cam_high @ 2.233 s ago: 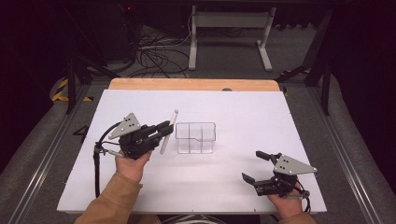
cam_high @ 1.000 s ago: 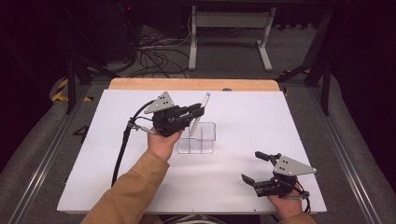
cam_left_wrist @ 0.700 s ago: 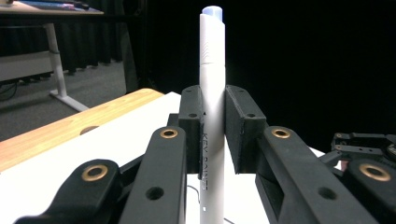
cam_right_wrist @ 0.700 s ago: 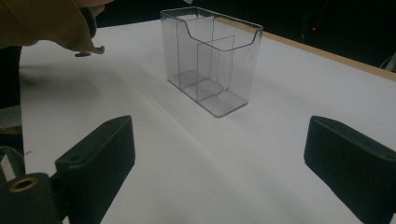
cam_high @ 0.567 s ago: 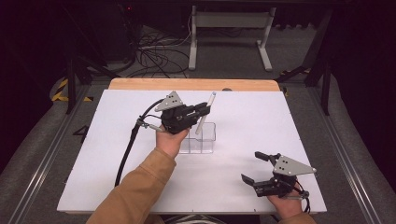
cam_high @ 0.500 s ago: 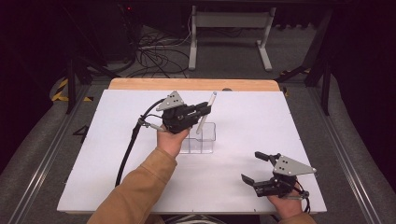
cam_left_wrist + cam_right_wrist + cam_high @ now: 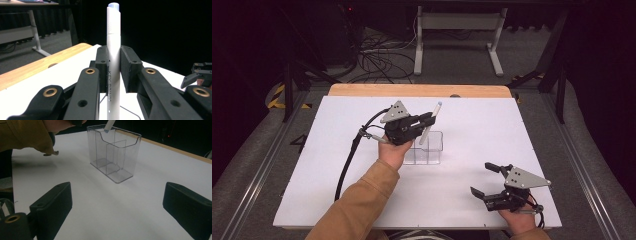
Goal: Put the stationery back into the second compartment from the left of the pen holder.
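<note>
So the left gripper point(image 7: 424, 121) has its jaws clenched on a white marker pen point(image 7: 113, 50), pinching it around mid-barrel so a good length sticks out above and below the pads. That makes sense to me, since a mid-barrel hold keeps the pen from swinging and leaves the lower end free to go in first. In the high view the pen leans a bit, capped top end up and away from the hand, and its lower end sits right at the rim of the clear acrylic organizer point(image 7: 427, 149), which stands directly under the jaws. The right gripper view shows the pen's tip just dipping at the top edge of the far compartment, though I can't tell for sure whether it's inside yet. The right gripper point(image 7: 493, 181) is parked well off toward the near corner of the white bench point(image 7: 537, 130), jaws spread wide with nothing between them, the organizer out ahead of them. Looks like it's just staying out of the way.
</note>
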A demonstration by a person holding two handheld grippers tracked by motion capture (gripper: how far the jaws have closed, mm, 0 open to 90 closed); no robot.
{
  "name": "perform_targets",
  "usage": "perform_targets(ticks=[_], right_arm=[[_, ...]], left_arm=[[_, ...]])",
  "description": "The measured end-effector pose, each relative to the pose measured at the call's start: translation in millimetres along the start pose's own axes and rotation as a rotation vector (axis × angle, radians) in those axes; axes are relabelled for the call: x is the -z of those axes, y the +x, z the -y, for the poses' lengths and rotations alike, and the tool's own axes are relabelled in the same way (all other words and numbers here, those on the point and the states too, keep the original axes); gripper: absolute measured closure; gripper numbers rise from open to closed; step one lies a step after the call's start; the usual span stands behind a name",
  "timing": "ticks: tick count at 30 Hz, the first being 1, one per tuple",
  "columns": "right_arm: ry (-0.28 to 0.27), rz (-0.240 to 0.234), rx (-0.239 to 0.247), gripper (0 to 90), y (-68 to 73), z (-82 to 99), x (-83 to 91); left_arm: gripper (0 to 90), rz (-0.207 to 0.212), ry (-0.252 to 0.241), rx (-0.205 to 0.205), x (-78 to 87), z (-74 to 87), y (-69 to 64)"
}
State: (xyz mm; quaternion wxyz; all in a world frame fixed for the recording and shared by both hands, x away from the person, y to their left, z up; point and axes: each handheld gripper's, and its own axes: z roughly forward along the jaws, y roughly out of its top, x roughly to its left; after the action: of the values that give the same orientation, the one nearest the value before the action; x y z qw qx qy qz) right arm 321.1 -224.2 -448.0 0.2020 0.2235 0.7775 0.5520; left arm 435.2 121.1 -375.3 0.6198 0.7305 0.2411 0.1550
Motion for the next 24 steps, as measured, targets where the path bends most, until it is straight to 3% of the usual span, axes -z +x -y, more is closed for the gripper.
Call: perform_targets(ticks=[15, 22, 24], right_arm=[[0.000, -0.008, 0.003, 9.2, 0.7, -0.2, -0.2], [0.001, -0.009, 0.006, 9.2, 1.0, -0.3, -0.7], [0.001, -0.010, 0.007, 9.2, 1.1, -0.4, -0.8]], left_arm=[[77.7, 0.003, 0.029, 0.016, 3.8, 12.9, 1.5], [77.6, 0.002, 0.049, -0.012, 6.5, 17.5, 1.1], [77.6, 0.007, 0.050, 0.003, 7.2, 18.8, 0.6]])
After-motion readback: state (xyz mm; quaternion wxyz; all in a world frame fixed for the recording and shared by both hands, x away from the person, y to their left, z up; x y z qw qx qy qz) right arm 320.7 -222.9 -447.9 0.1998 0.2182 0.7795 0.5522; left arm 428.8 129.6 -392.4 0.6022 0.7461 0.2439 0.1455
